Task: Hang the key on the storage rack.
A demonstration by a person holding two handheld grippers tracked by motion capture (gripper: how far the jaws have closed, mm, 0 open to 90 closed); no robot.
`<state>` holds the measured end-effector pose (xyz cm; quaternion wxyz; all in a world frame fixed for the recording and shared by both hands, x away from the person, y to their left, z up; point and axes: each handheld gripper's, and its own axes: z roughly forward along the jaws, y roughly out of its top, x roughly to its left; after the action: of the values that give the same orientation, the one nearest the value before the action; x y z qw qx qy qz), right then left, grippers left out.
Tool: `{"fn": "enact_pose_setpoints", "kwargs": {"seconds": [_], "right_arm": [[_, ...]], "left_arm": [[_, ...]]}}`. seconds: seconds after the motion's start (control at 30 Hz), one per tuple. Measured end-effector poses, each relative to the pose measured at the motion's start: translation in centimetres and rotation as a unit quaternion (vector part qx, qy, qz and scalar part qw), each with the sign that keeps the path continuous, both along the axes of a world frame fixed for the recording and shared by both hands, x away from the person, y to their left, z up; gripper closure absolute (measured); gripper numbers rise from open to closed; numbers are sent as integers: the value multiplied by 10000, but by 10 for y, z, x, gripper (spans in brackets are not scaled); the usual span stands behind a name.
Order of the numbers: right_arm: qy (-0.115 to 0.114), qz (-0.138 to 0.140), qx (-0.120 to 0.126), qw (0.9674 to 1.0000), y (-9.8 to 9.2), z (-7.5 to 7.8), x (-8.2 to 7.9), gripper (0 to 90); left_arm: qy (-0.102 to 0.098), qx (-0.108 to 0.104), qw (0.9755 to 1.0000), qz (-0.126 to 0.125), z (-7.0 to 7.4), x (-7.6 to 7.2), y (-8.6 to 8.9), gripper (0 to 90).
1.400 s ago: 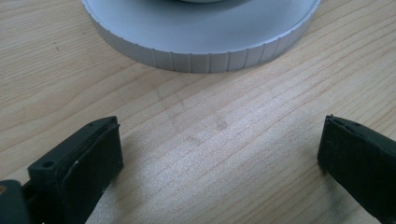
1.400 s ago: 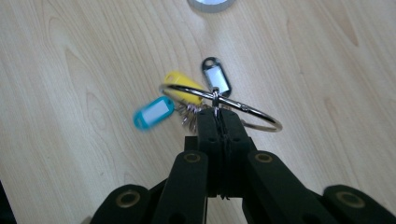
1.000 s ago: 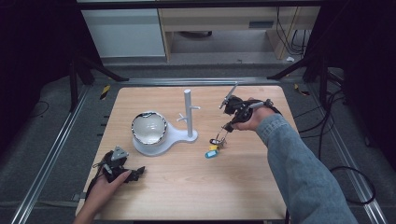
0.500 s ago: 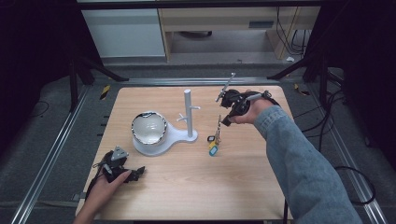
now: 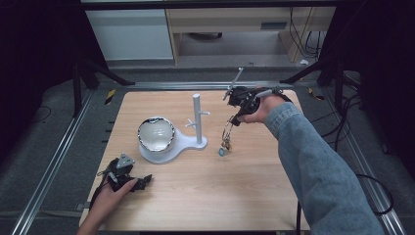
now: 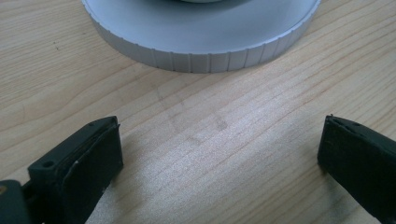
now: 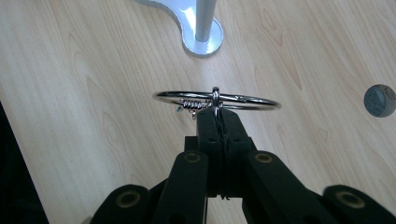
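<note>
A white stand [image 5: 197,117] with a post and short pegs rises from a curved base that also carries a shiny bowl [image 5: 156,134]. My right gripper [image 5: 234,121] hovers just right of the post, shut on a metal key ring [image 5: 226,133]. A small blue tag [image 5: 222,152] dangles from the ring above the table. In the right gripper view the jaws [image 7: 218,114] pinch the ring [image 7: 252,99] at its clasp, with the post foot [image 7: 201,39] beyond. My left gripper [image 5: 141,181] rests open at the front left, its pads [image 6: 93,158] wide apart facing the base's ribbed rim [image 6: 201,51].
The wooden table [image 5: 195,196] sits in a metal frame with dark floor around it. A small grey round thing [image 7: 379,100] shows at the right of the right gripper view. A cabinet and shelf stand behind the far edge.
My right gripper has risen and moved toward the far side, lifting the key ring so its tag left the table and now hangs. The left gripper has stayed put.
</note>
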<state>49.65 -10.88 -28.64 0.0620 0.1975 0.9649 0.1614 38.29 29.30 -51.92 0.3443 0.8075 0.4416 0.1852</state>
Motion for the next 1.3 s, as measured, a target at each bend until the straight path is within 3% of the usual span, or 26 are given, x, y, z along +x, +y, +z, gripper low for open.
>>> {"fn": "enact_pose_setpoints", "kwargs": {"seconds": [0.63, 1.3], "right_arm": [[-155, 147, -27, 9998, 18, 26, 1, 889], [-150, 211, -63, 9996, 35, 32, 8, 889]], "left_arm": [[-1, 1, 10000, 4, 0, 0, 0, 0], [-2, 2, 10000, 4, 0, 0, 0, 0]]}}
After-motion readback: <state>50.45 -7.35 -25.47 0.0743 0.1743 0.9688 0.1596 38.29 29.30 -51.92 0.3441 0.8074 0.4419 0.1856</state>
